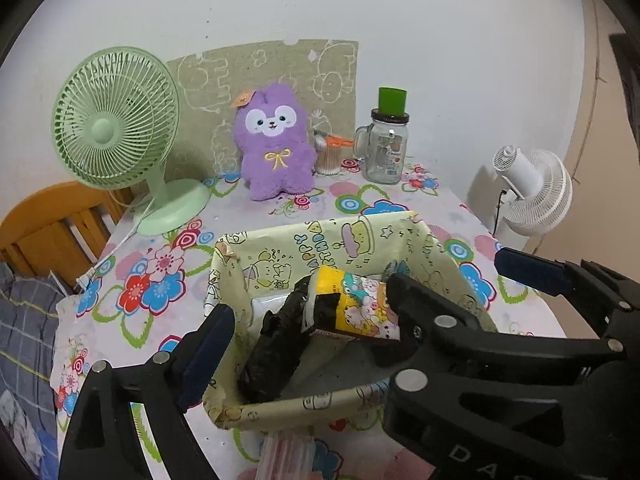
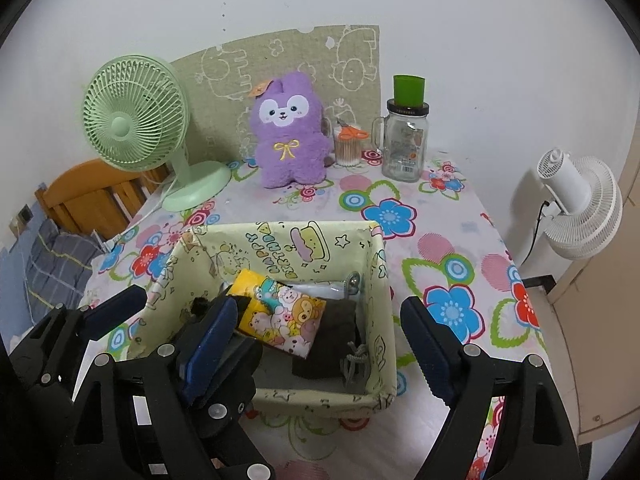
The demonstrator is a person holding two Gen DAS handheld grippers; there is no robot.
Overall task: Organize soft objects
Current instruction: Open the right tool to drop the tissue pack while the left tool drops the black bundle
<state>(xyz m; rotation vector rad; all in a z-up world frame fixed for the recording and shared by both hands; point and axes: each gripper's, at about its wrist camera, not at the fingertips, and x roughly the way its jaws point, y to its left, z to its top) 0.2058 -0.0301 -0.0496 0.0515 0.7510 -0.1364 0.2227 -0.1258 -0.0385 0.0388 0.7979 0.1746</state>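
A box (image 1: 304,404) wrapped in pale yellow cartoon paper stands on the flowered tablecloth. In it a yellow cartoon tissue packet (image 1: 360,308) rests on a black soft bundle (image 1: 276,344). My left gripper (image 1: 308,304) is open above the box, its pads clear of the packet. The right wrist view shows the box (image 2: 320,396), the packet (image 2: 280,312) and a dark brown cloth (image 2: 336,336) beside it. My right gripper (image 2: 318,308) hangs open over them, gripping nothing. A purple plush rabbit (image 2: 290,132) sits upright at the table's back.
At the back left stands a green desk fan (image 1: 116,128). A glass jar (image 1: 386,148) with a green cup on it and a cotton swab pot (image 1: 330,156) stand at the back right. A white fan (image 1: 532,192) is off the table's right edge, a wooden chair (image 1: 52,224) off its left.
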